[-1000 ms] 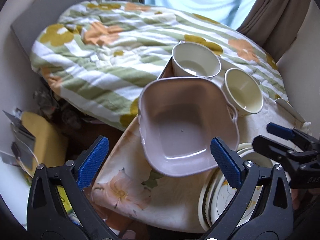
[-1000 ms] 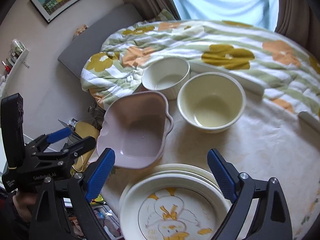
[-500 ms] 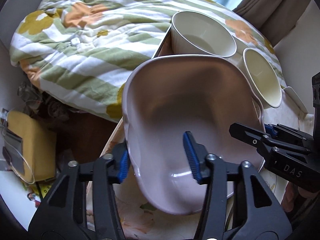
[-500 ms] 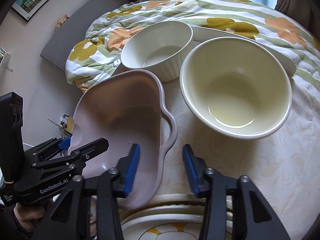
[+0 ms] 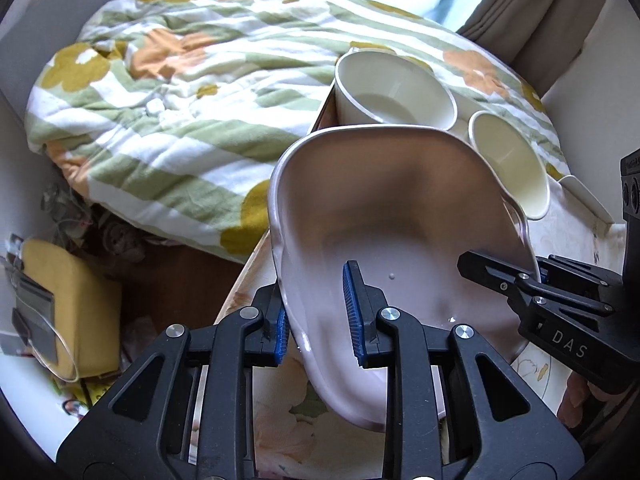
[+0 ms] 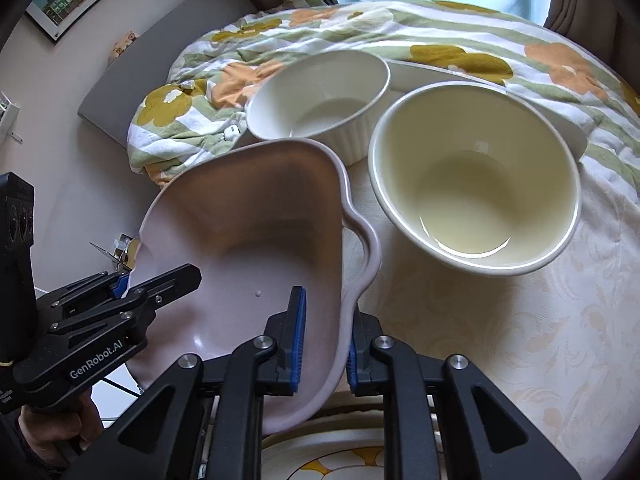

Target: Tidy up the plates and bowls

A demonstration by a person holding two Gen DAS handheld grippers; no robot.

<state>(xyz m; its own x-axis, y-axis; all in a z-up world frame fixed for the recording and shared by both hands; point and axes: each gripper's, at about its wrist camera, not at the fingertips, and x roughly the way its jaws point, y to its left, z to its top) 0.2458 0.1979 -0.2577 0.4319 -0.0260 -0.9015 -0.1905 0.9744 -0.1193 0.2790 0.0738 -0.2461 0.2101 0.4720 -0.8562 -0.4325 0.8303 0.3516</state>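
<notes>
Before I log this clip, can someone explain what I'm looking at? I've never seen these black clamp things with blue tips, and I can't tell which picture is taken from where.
There is no robot here. A person holds a hand-operated gripper in each hand, and each carries a wide-angle camera looking along its two fingers. One picture comes from the left gripper, the other from the right gripper; each also shows the other gripper at its side.

On the cloth-covered table stand a white ribbed bowl and a cream bowl, with a plate with a yellow pattern at the near edge. Behind is a flowered quilt.

Both grippers have just closed on opposite rims of the pinkish square dish, pads inside and outside its wall, so it is held two-handed.
</notes>
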